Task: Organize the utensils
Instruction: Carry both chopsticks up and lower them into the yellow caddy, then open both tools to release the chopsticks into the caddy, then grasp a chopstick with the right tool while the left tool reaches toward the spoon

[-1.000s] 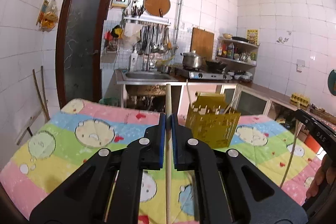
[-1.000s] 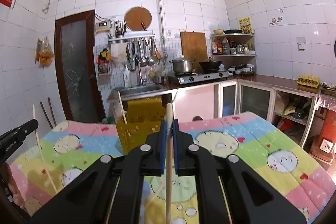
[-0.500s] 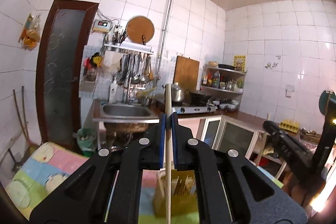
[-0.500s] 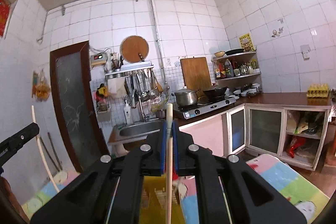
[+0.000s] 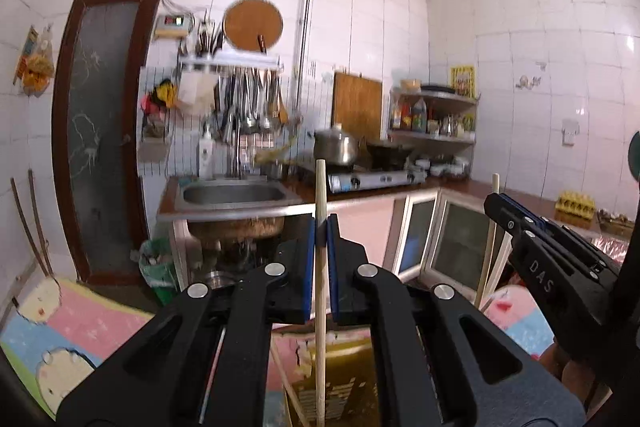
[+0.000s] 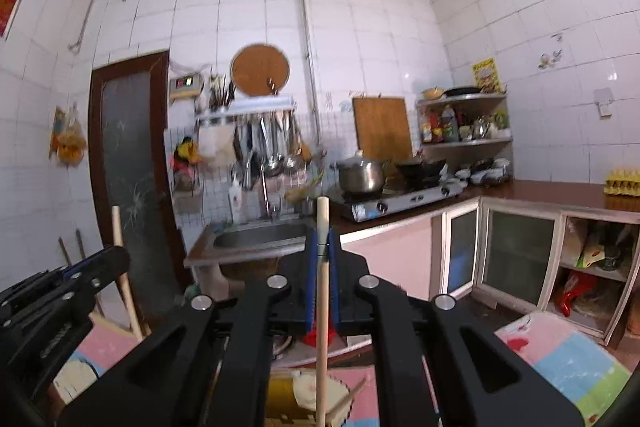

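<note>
Presently, one wooden chopstick [image 5: 321,211] is clamped upright in the left claw [image 5: 321,227], its blue pads pressed against the shaft. A second chopstick [image 6: 322,251] is clamped likewise in the right claw [image 6: 322,247]. Each stick is held vertical, judged so that the lower end can be dropped straight into the yellow slotted holder [image 5: 340,383], which is seen directly beneath both claws on the patterned bench cover [image 5: 72,331]. Other sticks are already seen leaning inside the holder. The two claws are held side by side, near each other but apart. Insertion is judged not yet done; a slanted stick could catch on the holder's rim.
</note>
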The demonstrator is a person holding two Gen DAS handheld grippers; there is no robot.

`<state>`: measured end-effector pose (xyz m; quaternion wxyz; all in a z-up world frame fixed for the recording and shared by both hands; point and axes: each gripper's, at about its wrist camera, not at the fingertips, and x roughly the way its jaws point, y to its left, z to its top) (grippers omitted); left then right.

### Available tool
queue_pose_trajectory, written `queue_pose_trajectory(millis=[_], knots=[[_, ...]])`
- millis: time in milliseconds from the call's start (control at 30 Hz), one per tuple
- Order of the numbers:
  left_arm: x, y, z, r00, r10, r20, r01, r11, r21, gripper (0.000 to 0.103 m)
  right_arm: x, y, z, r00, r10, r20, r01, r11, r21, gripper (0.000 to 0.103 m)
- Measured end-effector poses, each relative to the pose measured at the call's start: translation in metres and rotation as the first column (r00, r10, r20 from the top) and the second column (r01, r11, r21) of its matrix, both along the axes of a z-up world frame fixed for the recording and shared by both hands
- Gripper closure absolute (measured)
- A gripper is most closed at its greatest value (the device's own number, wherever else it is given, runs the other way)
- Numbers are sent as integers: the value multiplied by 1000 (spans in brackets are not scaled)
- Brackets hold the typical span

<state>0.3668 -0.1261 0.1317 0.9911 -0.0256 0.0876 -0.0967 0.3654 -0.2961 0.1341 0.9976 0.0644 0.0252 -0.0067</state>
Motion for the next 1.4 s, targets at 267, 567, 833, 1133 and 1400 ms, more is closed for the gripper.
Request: queue_pose_trajectory(millis=[267,567,833,1133,1400], knots=[[10,17,-33,995,16,-98,-14,1000,22,96,7,5,-31,994,12,-110,-17,999,-51,96],[-47,64,1,989,65,-129,-56,996,70,15,-59,1,-20,984,-48,-173,35,996,-77,36],[-105,98,-27,968,102,-231,-86,993,75,5,-115,10,-63,938,-34,-345,5,997,-83,31],[-114,89,-120,908,154,-389,-78,976,204,5,-122,25,-143,826,-75,-559,33,996,-84,32],[-99,94,-170,840,191,-508,-86,971,222,5,-105,31,-188,717,-56,-695,28,998,-51,51]])
